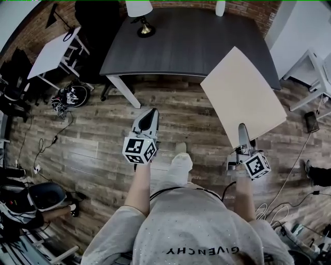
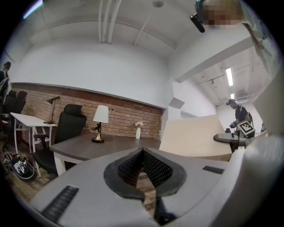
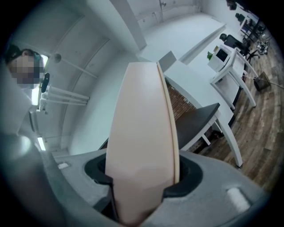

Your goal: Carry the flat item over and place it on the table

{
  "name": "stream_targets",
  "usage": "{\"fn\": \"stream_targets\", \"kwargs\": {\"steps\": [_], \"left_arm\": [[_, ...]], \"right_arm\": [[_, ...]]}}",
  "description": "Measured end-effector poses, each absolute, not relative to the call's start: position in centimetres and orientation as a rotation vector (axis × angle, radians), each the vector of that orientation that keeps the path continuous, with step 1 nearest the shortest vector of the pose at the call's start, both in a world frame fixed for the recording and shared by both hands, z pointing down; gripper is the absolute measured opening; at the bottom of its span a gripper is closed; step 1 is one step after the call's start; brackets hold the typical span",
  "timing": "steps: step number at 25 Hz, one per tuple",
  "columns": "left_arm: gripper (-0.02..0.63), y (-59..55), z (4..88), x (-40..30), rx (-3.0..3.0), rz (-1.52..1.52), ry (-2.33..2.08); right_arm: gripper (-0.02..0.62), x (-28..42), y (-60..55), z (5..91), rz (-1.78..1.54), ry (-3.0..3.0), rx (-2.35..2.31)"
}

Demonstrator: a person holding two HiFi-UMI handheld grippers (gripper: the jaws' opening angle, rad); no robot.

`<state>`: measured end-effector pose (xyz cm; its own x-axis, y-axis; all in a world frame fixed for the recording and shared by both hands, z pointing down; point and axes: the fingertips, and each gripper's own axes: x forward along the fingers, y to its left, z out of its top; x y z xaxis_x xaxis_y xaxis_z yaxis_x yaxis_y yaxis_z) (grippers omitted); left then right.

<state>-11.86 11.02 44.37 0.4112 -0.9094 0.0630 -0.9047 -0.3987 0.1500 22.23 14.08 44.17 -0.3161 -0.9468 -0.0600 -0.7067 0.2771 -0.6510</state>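
A flat beige board [image 1: 243,96] hangs tilted in the air, its far corner over the right front edge of the dark table [image 1: 191,41]. My right gripper [image 1: 243,132] is shut on the board's near edge. In the right gripper view the board [image 3: 142,146] fills the space between the jaws, edge-on, and both pads press its faces. My left gripper [image 1: 150,116] is held over the wooden floor to the left of the board, shut and empty. In the left gripper view its pads [image 2: 133,166] meet at the tip, with the board [image 2: 195,135] to the right.
On the table's far edge stand a lamp [image 1: 140,20] and a white vase [image 1: 220,8]. A black chair [image 1: 95,31] and a white desk [image 1: 51,52] sit to the left. A white table [image 1: 315,67] stands to the right. Cables and a bag [image 1: 70,96] lie on the floor.
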Motion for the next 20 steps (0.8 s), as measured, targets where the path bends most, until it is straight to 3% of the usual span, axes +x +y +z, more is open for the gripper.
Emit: {"fn": "stream_targets", "kwargs": {"steps": [20], "left_arm": [[-0.002, -2.3, 44.8, -9.7, 2.544, -0.059, -1.548]], "right_arm": [[0.275, 22.5, 2.0, 44.5, -0.755, 2.08, -1.502]]}}
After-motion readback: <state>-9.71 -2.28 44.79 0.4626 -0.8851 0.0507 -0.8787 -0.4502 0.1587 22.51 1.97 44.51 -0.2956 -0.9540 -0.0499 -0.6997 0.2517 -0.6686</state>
